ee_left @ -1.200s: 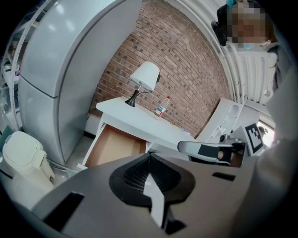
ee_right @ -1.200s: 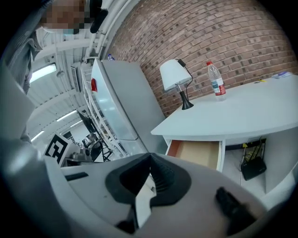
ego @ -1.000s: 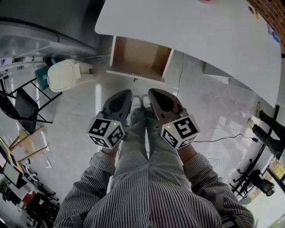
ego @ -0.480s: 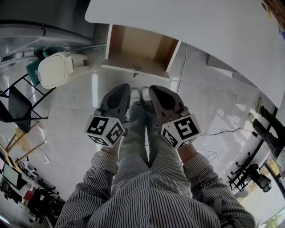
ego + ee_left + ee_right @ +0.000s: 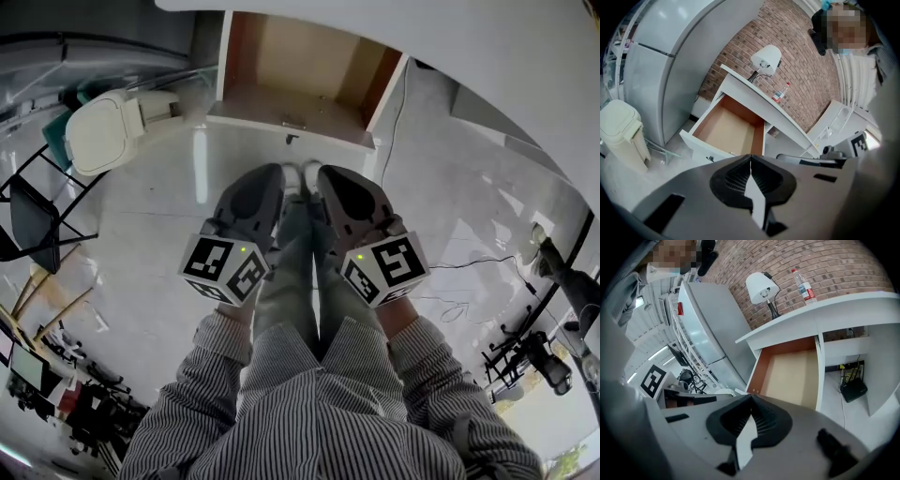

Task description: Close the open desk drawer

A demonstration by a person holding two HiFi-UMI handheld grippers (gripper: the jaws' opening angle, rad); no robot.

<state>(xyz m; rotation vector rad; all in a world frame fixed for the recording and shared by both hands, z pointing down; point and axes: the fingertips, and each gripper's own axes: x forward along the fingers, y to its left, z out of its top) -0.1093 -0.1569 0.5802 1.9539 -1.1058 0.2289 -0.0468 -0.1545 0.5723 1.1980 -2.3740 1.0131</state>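
Drawer [image 5: 281, 117] of the white desk [image 5: 487, 47] stands pulled out at the top of the head view, farther off than most of what I can count from here. Nearest are the person's two striped sleeves. From them come two grippers, held side by side over the legs: the left gripper [image 5: 267, 183] and the right gripper [image 5: 333, 183]. Each has its jaws pressed together on nothing, and each is well short of the drawer. Between their tips show two white shoes [image 5: 292, 176] on the pale floor. In the upper left of the frame sits one white lidded bin [image 5: 98, 131], with one black folding chair [image 5: 33, 220] below it. The one drawer is a wooden box with a white front and a small handle, and only its brown bottom shows inside. Near the top middle of the right gripper view, one white lamp [image 5: 761, 287] and one clear bottle [image 5: 804, 287] stand on the desk top, with the brick wall [image 5: 843, 263] behind.
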